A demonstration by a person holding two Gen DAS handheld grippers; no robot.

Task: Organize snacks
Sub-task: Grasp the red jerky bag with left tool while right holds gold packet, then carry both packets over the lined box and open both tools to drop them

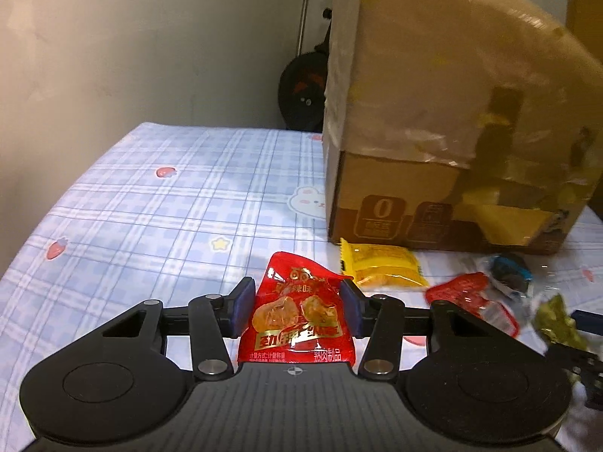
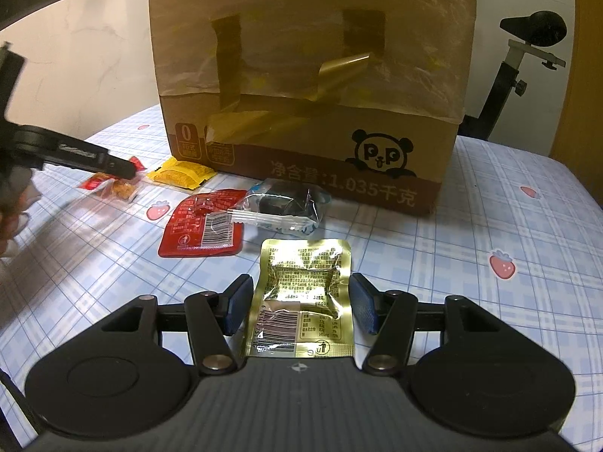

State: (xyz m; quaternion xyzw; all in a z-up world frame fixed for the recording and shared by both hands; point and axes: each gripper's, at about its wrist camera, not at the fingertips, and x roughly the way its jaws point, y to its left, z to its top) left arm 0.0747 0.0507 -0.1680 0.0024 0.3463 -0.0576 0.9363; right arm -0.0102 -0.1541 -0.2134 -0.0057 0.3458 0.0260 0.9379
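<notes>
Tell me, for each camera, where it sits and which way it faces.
Left wrist: rides the left gripper, angled down at the checked cloth and the box's corner; its fingers pinch a red snack packet; the other gripper's tip peeks in at right.
Right wrist: rides the right gripper, angled down, facing the cardboard box; its fingers flank a gold packet without clearly pressing it; a hand and the left gripper appear at left.
Shared: box, yellow packet, second red packet, dark clear-wrapped snack.

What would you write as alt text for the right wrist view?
A gold foil snack packet lies barcode side up between the blue pads of the right tool, on a blue plaid tablecloth. Behind it lie a red packet and a clear-wrapped dark snack before a taped cardboard box.
</notes>
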